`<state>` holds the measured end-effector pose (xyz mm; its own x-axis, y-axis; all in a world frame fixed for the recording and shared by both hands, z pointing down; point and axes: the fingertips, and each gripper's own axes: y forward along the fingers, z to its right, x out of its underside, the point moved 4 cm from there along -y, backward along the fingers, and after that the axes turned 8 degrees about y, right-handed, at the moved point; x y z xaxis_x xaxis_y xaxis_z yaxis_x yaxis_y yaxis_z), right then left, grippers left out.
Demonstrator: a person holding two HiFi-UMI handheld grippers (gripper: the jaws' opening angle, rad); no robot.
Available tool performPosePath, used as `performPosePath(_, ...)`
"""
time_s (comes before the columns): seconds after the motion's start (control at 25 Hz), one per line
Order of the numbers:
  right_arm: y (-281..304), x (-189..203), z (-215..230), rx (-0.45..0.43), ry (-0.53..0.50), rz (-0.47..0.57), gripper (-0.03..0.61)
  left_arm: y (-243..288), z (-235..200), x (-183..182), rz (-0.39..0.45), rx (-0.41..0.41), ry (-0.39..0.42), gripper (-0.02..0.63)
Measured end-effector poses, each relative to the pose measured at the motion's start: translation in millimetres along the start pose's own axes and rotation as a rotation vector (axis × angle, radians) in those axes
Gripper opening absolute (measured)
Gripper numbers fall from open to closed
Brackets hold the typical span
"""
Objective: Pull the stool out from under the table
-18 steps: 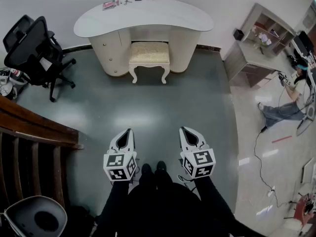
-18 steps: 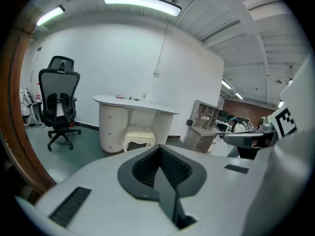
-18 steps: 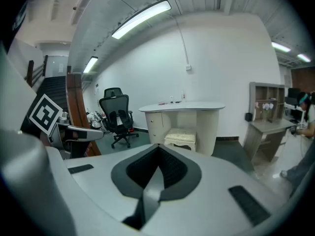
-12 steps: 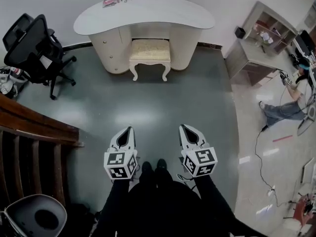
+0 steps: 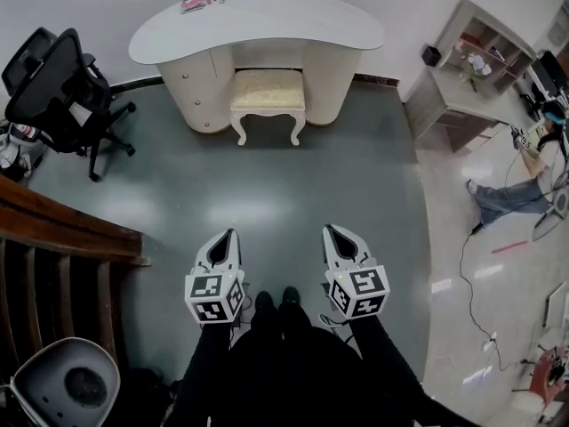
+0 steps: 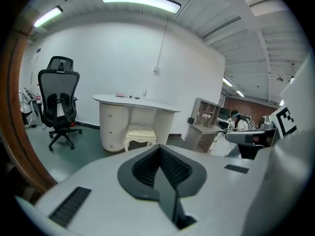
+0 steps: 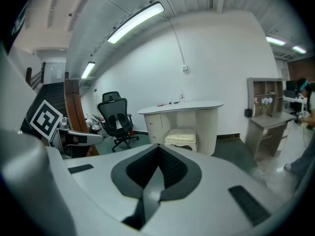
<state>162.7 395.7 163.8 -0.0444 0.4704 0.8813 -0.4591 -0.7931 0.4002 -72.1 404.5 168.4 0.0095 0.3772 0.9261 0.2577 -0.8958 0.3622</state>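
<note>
A cream cushioned stool [image 5: 268, 101] with white curved legs stands tucked in the knee gap of a white kidney-shaped dressing table [image 5: 258, 23] against the far wall. It also shows small and far off in the left gripper view as the stool [image 6: 139, 134] and in the right gripper view as the stool [image 7: 180, 137]. My left gripper [image 5: 233, 233] and right gripper [image 5: 327, 230] are held side by side in front of the person's legs, well short of the stool. Both are shut with nothing between the jaws.
A black office chair [image 5: 62, 92] stands left of the table. A dark wooden railing [image 5: 62, 238] runs along the left. A grey desk with a shelf [image 5: 462, 69] sits at the right, with a person [image 5: 524, 181] and floor cables beyond it. Small items [image 5: 200, 5] lie on the tabletop.
The view has shifted slightly; the table and stool sit a little higher and left in the frame. Both grippers keep their place and stay shut.
</note>
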Motion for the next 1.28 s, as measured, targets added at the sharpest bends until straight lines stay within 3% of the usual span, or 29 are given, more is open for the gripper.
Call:
performPosePath(0.72, 18.9, -32.6, 55.3, 0.03, -0.025, -0.006, 0.003, 43.2, 5.8, -38.1, 0.033, -0.04, 0.026, 0.008)
performPosePath(1.28, 112.0, -65.9, 79.2, 0.069, -0.021, -0.051, 0.003, 138.8, -47.2, -62.9, -0.022, -0.022, 0.04, 0.008)
